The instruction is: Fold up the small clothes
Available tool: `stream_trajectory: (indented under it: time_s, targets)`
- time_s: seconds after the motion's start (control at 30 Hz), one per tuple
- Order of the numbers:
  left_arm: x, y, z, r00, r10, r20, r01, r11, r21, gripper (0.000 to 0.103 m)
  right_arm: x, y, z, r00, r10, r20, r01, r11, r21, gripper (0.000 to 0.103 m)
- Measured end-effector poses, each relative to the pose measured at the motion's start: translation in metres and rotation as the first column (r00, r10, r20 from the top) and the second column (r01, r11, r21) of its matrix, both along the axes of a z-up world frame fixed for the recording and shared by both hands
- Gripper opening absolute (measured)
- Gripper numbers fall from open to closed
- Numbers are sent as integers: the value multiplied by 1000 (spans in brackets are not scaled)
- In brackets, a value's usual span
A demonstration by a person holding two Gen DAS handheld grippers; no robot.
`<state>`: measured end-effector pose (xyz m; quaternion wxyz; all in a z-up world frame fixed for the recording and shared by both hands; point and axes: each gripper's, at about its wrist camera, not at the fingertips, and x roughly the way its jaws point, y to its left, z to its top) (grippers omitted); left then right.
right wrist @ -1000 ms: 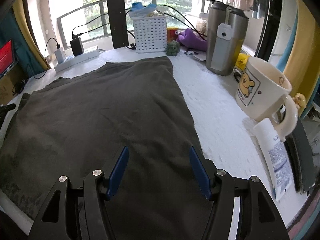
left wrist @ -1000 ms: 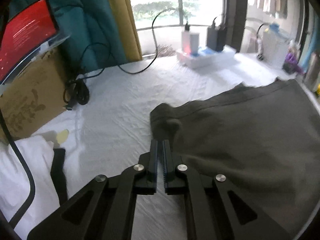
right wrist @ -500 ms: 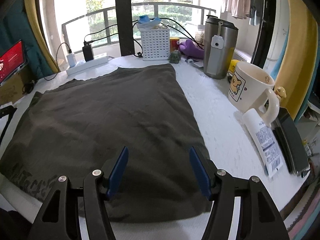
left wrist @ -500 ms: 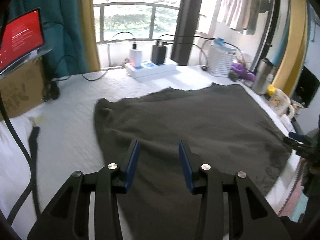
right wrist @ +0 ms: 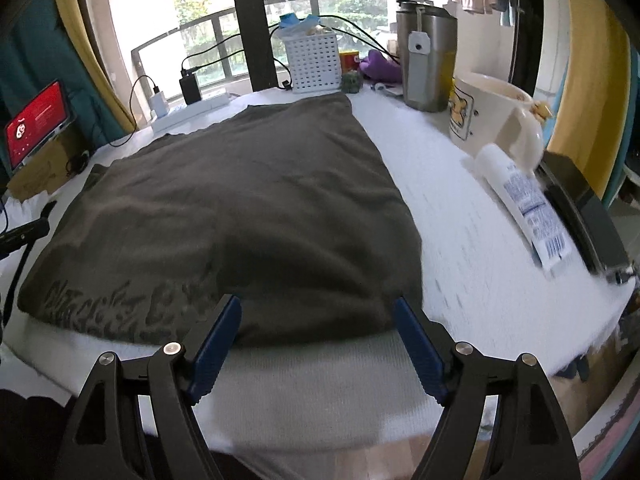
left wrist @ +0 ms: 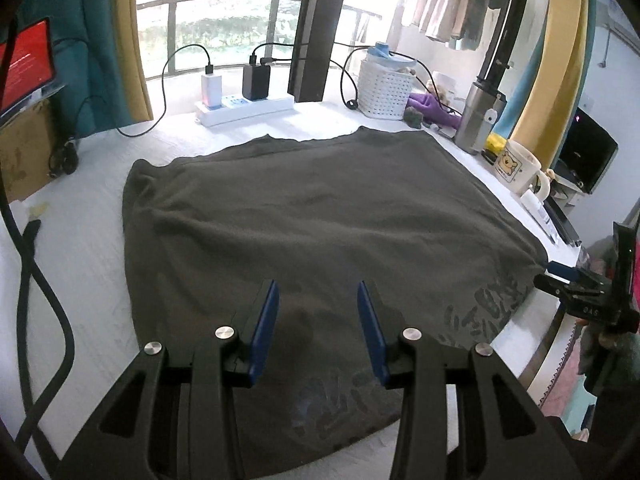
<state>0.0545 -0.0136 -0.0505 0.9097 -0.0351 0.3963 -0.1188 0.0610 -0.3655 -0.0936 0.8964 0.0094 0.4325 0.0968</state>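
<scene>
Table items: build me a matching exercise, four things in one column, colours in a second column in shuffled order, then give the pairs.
Things:
1. folded garment
2. slotted basket
3. tumbler
4. soft toy

Colours:
A. purple
B. dark olive-grey
C. brushed steel
D. white

Pairs: 1-B, 2-D, 3-C, 4-A

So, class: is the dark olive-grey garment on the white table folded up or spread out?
Spread out. The dark olive-grey garment lies flat as one wide sheet across the white table, corners extended, with only slight wrinkles; whether it is already folded once cannot be told.
</scene>
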Motion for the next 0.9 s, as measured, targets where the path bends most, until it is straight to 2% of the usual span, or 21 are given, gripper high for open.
stream_trajectory:
  time_s: [0.1,0.33,0.47,0.67,0.77,0.9]
  targets:
    - [0,0,-1,1000,11,-6,-11,1000,8,41,-5,-9,-10,999,-16,-33,18,999,50,81]
    - [6,3,-5,999,26,-23,-26,1000,12,41,2,-9,-12,1000,-28,-14,29,995,93,83]
    - [10,9,-7,999,40,-32,-40,999,7,41,16,-6,-12,999,-36,-7,36,991,126,89]
    - [18,19,-11,997,65,-48,-64,998,7,42,37,-1,-13,999,-44,3,44,992,116,89]
    - [24,26,-15,995,83,-61,-83,997,1,48,48,2,-13,999,-52,6,51,992,118,89]
    - [29,34,-18,993,97,-74,-98,995,-8,48,61,7,-14,999,-51,2,51,992,117,89]
